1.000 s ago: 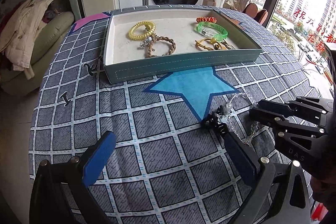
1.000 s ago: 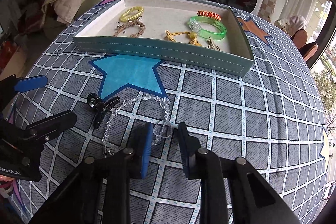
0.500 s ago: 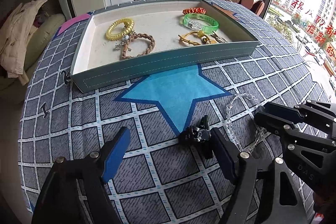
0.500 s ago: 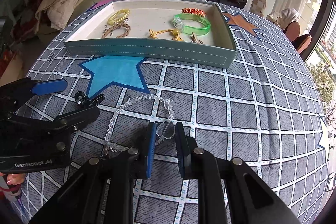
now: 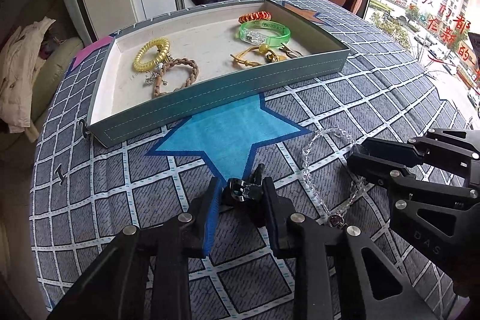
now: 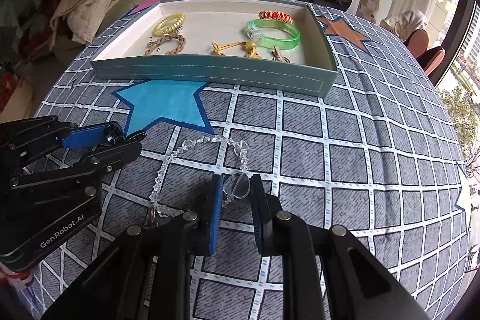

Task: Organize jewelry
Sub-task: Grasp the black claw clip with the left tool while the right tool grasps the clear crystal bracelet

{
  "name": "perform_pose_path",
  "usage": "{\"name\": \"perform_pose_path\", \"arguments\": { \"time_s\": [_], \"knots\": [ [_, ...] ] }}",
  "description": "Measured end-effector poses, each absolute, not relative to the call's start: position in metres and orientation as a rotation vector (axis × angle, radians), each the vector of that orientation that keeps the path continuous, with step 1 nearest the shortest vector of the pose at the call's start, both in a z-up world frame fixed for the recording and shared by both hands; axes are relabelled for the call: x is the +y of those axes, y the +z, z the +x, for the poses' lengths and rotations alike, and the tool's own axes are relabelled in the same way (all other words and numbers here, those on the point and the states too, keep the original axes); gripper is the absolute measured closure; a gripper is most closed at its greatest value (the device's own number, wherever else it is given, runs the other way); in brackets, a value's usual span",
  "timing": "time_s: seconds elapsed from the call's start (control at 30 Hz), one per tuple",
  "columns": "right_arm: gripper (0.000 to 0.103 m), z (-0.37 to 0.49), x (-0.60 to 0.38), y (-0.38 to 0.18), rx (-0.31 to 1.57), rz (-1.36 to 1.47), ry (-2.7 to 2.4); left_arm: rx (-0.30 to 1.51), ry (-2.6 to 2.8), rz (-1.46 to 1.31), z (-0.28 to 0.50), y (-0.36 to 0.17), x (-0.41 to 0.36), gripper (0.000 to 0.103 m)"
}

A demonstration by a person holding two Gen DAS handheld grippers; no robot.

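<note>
A black hair clip [image 5: 244, 190] sits between the jaws of the left gripper [image 5: 240, 194] on the grid-patterned counter [image 5: 345, 98], just below the lower point of the blue star [image 5: 228, 134]; both pads press on the clip's sides. A second ago those jaws stood spread wide with the clip off beside the right-hand pad; they have just been closing, and the gripper has shifted across so that the clip is now squarely between them. The clip lies roughly crosswise to the fingers, one prong rising toward the star.

The right gripper [image 6: 237, 191] pinches the clear heart-shaped pendant [image 6: 237, 187] of a crystal bead necklace [image 6: 168, 167], much as in the earlier frames. The strand loops from the pendant up and away from that gripper, then bends back down along the counter toward the left gripper, its long run pointing from the star toward the near edge.

Behind, the teal tray [image 5: 210, 101] holds a yellow coil band [image 5: 151, 54], a braided bracelet [image 5: 177, 75], a green bangle [image 5: 265, 33], an orange coil band [image 5: 255, 17] and a yellow cord piece [image 5: 255, 56].
</note>
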State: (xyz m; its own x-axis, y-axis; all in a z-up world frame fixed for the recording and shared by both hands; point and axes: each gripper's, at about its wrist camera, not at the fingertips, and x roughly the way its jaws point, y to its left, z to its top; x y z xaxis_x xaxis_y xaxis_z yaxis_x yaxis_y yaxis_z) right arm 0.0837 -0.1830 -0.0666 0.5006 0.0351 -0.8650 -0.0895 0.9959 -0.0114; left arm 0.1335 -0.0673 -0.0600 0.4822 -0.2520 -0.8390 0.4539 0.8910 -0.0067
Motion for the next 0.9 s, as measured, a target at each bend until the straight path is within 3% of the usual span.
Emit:
{"name": "perform_pose_path", "arguments": {
  "time_s": [0.9],
  "knots": [
    [0.083, 0.079, -0.197, -0.026, 0.957, 0.037, 0.071, 0.912, -0.416, 0.123, 0.129, -0.025, -0.028, 0.059]
  ]
}}
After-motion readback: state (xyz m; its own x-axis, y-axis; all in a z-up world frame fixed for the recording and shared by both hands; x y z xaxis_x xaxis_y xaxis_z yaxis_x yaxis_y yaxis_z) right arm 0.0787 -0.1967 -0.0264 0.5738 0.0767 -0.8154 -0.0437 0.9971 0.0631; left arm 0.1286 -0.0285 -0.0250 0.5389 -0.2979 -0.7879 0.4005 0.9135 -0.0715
